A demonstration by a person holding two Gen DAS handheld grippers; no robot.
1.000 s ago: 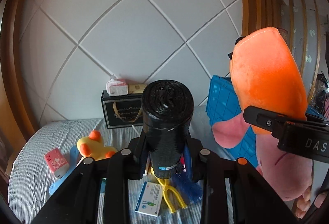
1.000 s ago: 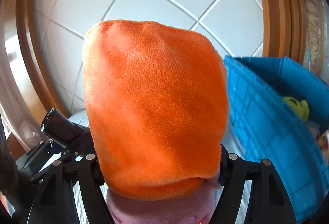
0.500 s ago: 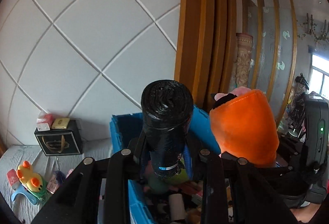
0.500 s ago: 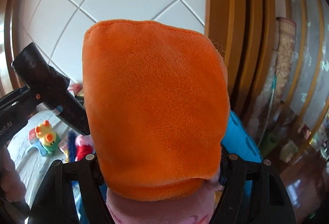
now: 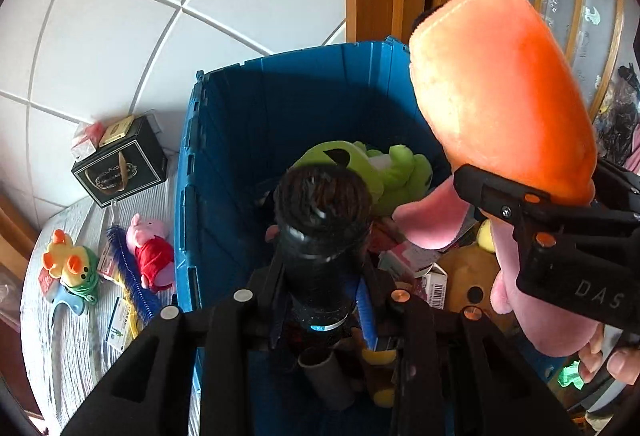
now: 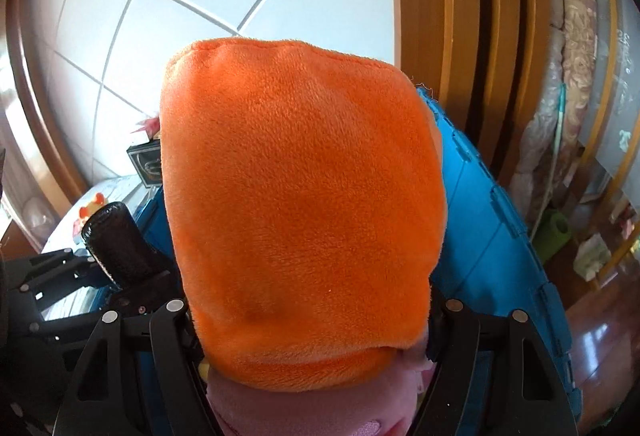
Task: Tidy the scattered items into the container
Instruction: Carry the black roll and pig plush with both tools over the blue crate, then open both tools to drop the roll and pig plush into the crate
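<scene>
My left gripper (image 5: 320,300) is shut on a black roll of bags (image 5: 322,232) and holds it above the open blue container (image 5: 224,156). My right gripper (image 6: 308,320) is shut on an orange and pink plush toy (image 6: 300,204), also over the container; the toy shows at the right of the left wrist view (image 5: 500,104). The black roll shows at the left of the right wrist view (image 6: 116,240). Inside the container lie a green plush (image 5: 384,172), a brown plush (image 5: 468,276), small boxes and a cardboard tube (image 5: 324,376).
On the grey bed cover (image 5: 72,336) left of the container lie a pig plush (image 5: 150,250), a yellow duck toy (image 5: 68,264), a blue brush (image 5: 132,276), a small box (image 5: 120,324) and a black gift box (image 5: 120,164). A white padded headboard and wooden frame stand behind.
Both grippers have tilted down and moved over the container, so its inside now shows. Each still holds its item.
</scene>
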